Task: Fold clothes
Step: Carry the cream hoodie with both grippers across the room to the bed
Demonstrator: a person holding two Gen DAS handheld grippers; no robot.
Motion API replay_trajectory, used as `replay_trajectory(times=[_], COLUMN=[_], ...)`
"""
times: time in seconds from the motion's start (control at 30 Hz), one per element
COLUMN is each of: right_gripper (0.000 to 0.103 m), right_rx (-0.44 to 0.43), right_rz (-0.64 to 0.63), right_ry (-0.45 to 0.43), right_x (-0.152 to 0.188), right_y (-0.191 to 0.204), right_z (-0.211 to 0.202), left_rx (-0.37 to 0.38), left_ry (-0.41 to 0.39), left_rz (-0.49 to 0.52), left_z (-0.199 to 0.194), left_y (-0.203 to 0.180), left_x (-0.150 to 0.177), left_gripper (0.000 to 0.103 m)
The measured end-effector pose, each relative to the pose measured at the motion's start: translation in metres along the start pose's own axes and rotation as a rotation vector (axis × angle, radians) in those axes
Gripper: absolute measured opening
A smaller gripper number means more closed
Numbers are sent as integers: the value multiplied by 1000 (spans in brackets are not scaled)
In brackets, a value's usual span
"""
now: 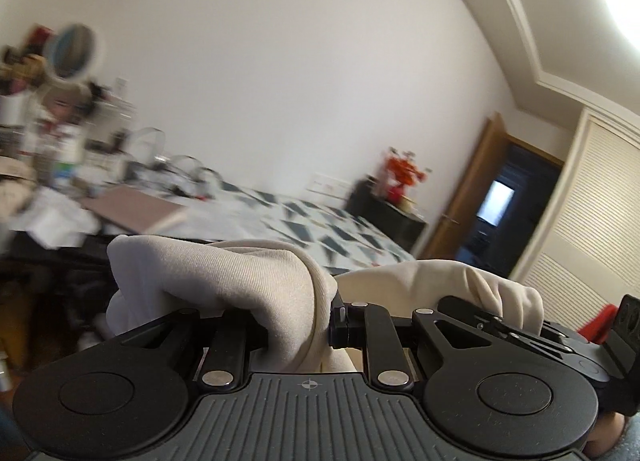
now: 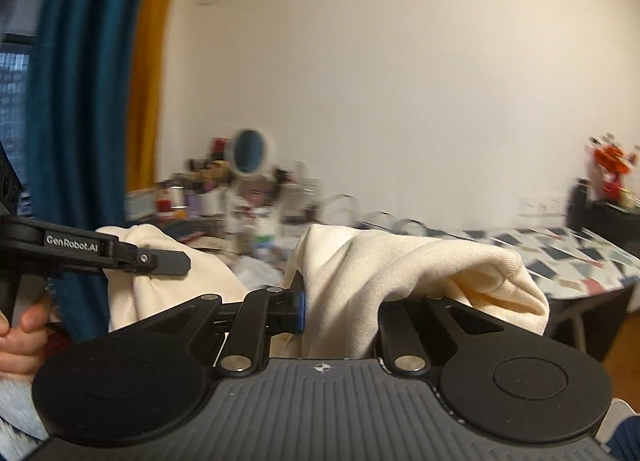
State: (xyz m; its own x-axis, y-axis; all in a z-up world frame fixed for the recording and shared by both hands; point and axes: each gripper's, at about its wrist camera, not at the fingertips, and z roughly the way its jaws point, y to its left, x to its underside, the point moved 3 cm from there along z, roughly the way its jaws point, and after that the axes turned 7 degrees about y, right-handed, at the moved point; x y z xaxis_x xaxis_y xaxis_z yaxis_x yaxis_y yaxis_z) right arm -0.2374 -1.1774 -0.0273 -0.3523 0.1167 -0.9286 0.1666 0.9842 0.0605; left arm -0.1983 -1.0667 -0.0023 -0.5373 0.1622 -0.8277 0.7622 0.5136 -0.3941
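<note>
You get soft, even indoor light in both views, bright enough to read everything near the lens. In the left wrist view a ceiling light (image 1: 624,1) blows out to pure white glare at the top right corner, and the doorway (image 1: 496,205) beyond is dark with 1 pale bright patch. Motion blur smears your background: the round mirror (image 2: 250,151), the cluttered desk (image 1: 52,149) and the patterned bed cover (image 1: 320,221) all streak sideways. The cream cloth (image 2: 400,269) close up stays sharp, with soft shadows in its folds. Fisheye distortion bends the wall, ceiling moulding and blue curtain (image 2: 80,81) towards the edges.
</note>
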Motion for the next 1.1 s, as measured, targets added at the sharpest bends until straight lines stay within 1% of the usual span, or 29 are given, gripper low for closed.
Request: replay_trajectory(times=[0.1,0.2,0.3,0.37,0.5,0.6,0.73,0.8,0.87,0.97,1.1], right_gripper=[15,15,15,15,15,15,15,15,15,15,15], right_rx=[79,156,220,259,320,349,346,335,312,256,182], right_rz=[25,71,116,131,125,114,97,104,93,43,-6], right_ry=[24,46,52,40,-24,-68,-111,-133,-157,-197,-238], right_x=[3,-3,-20,-39,-76,-100,-128,-140,-151,-172,-206], right_y=[-48,-98,-149,-185,-254,-296,-359,-394,-427,-475,-530], right_z=[18,44,73,92,126,151,177,189,198,216,252], left_rx=[86,166,226,264,306,304,289,271,247,185,105], left_ry=[37,68,83,82,35,18,-25,-63,-113,-191,-263], left_rz=[1,8,21,36,128,162,148,136,121,87,39], left_z=[84,167,241,286,369,419,481,505,526,556,592], left_y=[-1,-4,-9,-15,-35,-54,-71,-78,-86,-96,-97], left_x=[-12,-40,-87,-125,-186,-224,-273,-292,-308,-328,-353], left_gripper=[16,16,16,16,16,16,16,16,17,17,17])
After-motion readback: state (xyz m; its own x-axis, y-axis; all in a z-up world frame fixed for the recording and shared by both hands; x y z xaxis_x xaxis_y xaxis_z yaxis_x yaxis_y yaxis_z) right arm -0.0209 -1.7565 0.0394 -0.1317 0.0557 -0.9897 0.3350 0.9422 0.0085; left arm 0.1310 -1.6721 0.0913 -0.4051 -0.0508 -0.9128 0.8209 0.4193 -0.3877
